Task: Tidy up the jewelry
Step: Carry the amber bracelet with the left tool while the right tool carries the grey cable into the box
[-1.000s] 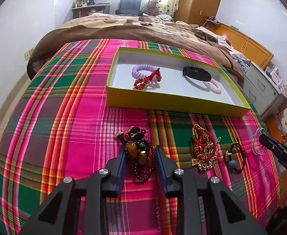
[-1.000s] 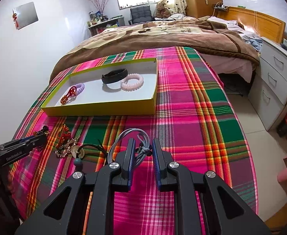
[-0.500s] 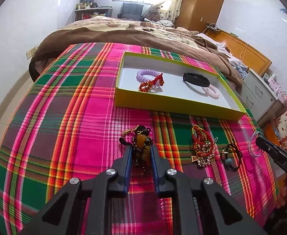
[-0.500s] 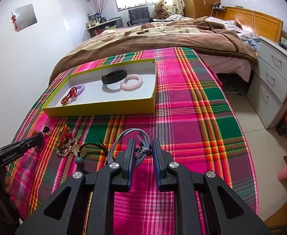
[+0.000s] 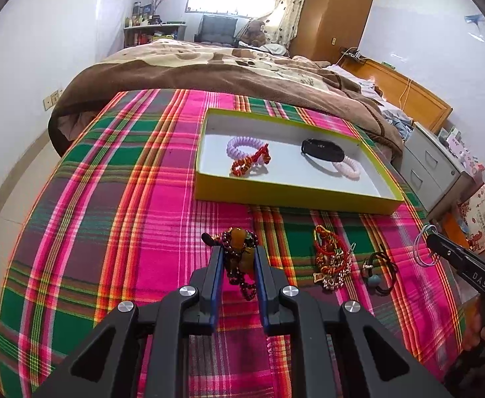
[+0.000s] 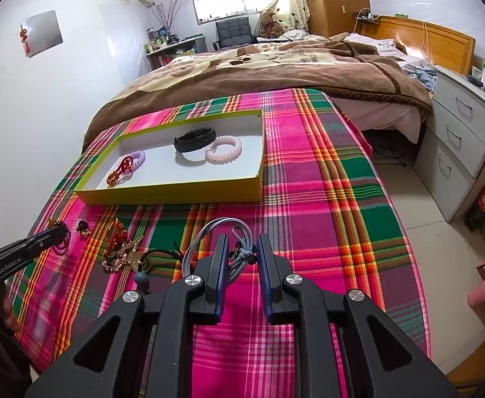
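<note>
Amber and dark red beads of a bracelet (image 5: pixel 239 258) sit clamped between the closed fingers of the left gripper (image 5: pixel 237 258), above the pink and green plaid blanket (image 5: pixel 109 199). The right gripper (image 6: pixel 241 252) is closed on the knotted part of a grey cord bracelet (image 6: pixel 209 235). Between the two grippers lie a red and gold tangled bracelet (image 5: pixel 330 258) and a black cord bracelet with a blue bead (image 5: pixel 376 273). Beyond them, a shallow yellow-sided tray (image 5: pixel 288 195) holds a lilac coil band (image 5: pixel 242 146), a red beaded bracelet (image 5: pixel 250 162), a black wristband (image 5: pixel 322 149) and a pale pink coil band (image 5: pixel 350 169).
</note>
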The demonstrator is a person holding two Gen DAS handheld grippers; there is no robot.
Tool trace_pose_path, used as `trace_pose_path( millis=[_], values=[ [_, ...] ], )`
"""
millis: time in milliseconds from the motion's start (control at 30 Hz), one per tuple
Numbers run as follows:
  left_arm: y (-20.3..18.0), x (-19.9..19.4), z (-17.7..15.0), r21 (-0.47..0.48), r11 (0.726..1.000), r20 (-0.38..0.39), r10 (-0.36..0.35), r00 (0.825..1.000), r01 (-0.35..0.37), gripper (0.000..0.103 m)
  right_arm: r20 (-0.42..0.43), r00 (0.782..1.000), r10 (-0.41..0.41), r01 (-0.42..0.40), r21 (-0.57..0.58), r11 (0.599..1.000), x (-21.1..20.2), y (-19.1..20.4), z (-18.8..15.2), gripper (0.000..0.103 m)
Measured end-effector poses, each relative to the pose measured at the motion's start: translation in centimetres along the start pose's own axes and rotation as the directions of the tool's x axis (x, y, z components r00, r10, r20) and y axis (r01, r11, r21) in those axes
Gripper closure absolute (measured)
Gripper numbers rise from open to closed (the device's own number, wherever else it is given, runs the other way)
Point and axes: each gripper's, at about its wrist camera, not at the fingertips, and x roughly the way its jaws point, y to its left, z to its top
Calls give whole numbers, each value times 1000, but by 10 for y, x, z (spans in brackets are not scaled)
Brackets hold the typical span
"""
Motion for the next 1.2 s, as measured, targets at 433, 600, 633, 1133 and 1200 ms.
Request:
trace_pose_path(
  millis=[433, 600, 633, 1133, 1200],
  values=[
    [-8, -1, 43, 30, 999, 48, -46, 998, 45, 85, 41, 999, 4, -3, -28, 1000, 3, 14, 35, 85],
    [-19, 8, 64, 42, 996, 50, -85, 995, 83, 85, 44, 999, 8, -6, -35, 999, 16, 18, 54, 85],
    [-21, 12, 69, 41, 994, 49, -99, 994, 97, 85, 40, 999, 3, -2, -37, 999, 20, 18, 57, 85],
    [-47, 81, 106, 63, 989, -34, -135, 990, 137, 85, -42, 999, -30, 27, -76, 997, 79, 25, 82, 85],
    [-47, 91, 108, 64, 990, -49, -121, 992, 124, 85, -59, 998, -34, 30, -81, 996, 87, 25, 82, 85]
  ],
)
